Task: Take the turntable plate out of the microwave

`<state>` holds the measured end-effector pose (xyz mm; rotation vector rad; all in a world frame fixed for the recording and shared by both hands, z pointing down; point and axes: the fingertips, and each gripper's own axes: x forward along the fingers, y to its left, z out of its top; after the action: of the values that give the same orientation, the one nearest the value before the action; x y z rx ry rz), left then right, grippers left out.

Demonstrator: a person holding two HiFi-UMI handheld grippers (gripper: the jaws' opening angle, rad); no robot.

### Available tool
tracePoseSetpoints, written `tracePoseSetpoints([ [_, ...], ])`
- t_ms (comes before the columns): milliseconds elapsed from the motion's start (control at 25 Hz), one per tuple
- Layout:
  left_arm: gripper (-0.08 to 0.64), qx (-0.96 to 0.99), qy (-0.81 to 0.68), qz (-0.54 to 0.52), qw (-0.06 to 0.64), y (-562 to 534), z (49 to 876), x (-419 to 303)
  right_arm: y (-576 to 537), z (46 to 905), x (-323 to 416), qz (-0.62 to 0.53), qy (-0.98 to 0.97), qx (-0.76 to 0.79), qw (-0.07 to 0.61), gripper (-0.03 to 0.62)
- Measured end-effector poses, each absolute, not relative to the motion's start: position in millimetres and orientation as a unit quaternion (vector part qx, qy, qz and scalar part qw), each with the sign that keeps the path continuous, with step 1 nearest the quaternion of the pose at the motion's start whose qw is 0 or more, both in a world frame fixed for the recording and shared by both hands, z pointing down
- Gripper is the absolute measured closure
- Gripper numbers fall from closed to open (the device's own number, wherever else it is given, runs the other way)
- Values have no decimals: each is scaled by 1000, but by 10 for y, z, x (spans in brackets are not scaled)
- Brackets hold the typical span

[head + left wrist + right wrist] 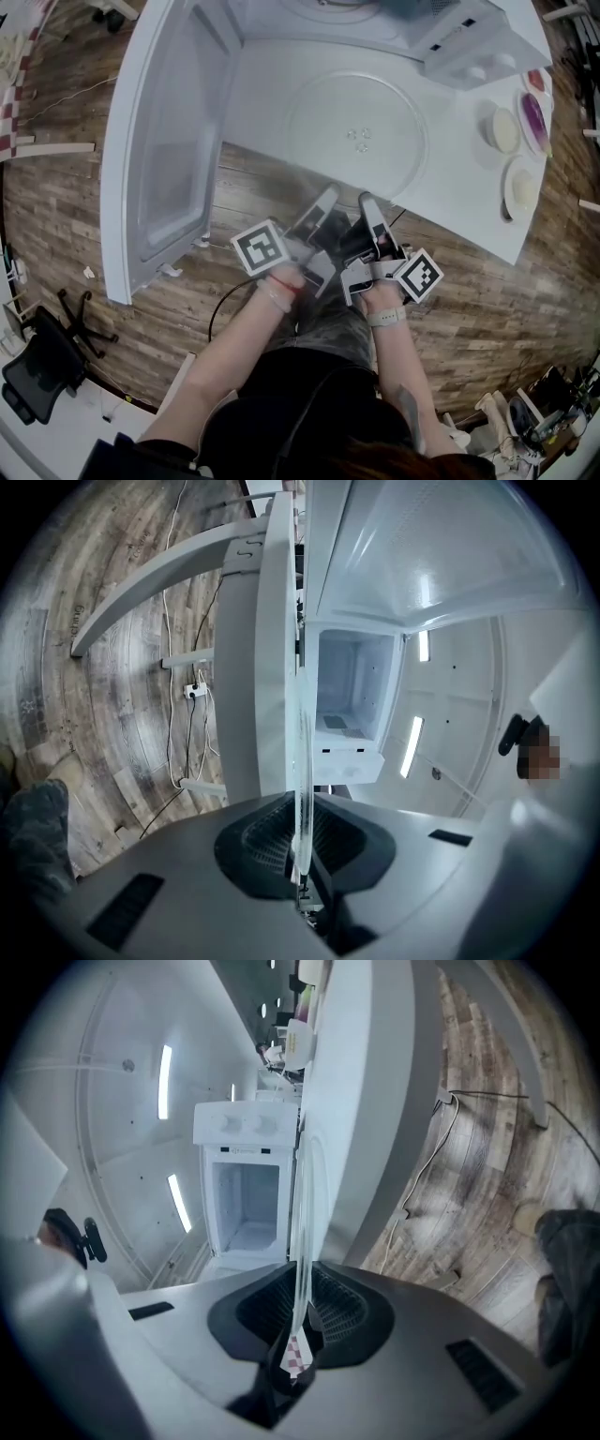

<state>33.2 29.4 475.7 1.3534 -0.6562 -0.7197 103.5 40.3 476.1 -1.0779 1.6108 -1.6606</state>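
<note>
At bench (459,187) near edge: glass turntable plate (354,127), level, near rim clamped by left gripper (326,197) and right gripper (367,201), both closed on it.

Microwave (469,42) cut off by top edge, small dishes' (506,129) contents too small to tell

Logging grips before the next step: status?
Left gripper, right gripper both shut on near rim of the glass turntable plate. Plate out of the microwave, flat over the white table. Path clear; small dishes off to the right.
</note>
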Motion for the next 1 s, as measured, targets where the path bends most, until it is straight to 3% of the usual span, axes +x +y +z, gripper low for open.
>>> tracePoseSetpoints([
  [520, 528, 606, -265, -308, 683, 297, 4781, 558, 605, 4766, 857, -640, 636, -380, 203, 528],
  [1000, 528, 614, -244, -312, 683, 287, 4754, 605, 571, 4771, 913, -645, 628, -377, 219, 537],
])
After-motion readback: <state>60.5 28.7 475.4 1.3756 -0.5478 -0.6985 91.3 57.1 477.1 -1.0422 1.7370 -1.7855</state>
